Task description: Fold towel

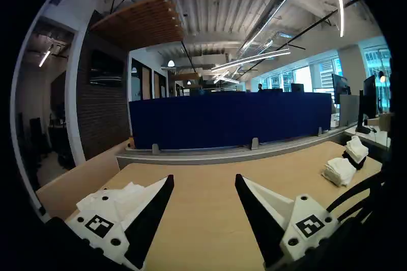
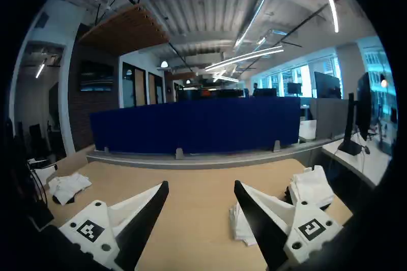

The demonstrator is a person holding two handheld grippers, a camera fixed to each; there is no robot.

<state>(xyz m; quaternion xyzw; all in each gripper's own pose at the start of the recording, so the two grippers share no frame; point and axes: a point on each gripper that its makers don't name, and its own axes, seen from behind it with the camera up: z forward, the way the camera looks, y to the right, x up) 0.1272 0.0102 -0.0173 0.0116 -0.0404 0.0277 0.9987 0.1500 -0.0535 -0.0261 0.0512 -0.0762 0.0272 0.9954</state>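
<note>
In the left gripper view, my left gripper (image 1: 203,178) stands open over the wooden table (image 1: 208,205) with nothing between its fingers. A crumpled white towel (image 1: 114,197) lies just behind its left finger. Two more white towels (image 1: 340,171) rest near the table's right edge. In the right gripper view, my right gripper (image 2: 201,184) is open too and holds nothing. A white towel (image 2: 243,225) lies partly hidden under its right finger, with a folded white stack (image 2: 311,187) beyond it. Another rumpled towel (image 2: 66,187) sits at the far left.
A blue divider panel (image 1: 229,118) on a grey rail closes off the back of the table. Monitors (image 1: 367,103) stand on a neighbouring desk to the right. A brick wall and dark office chairs are off to the left.
</note>
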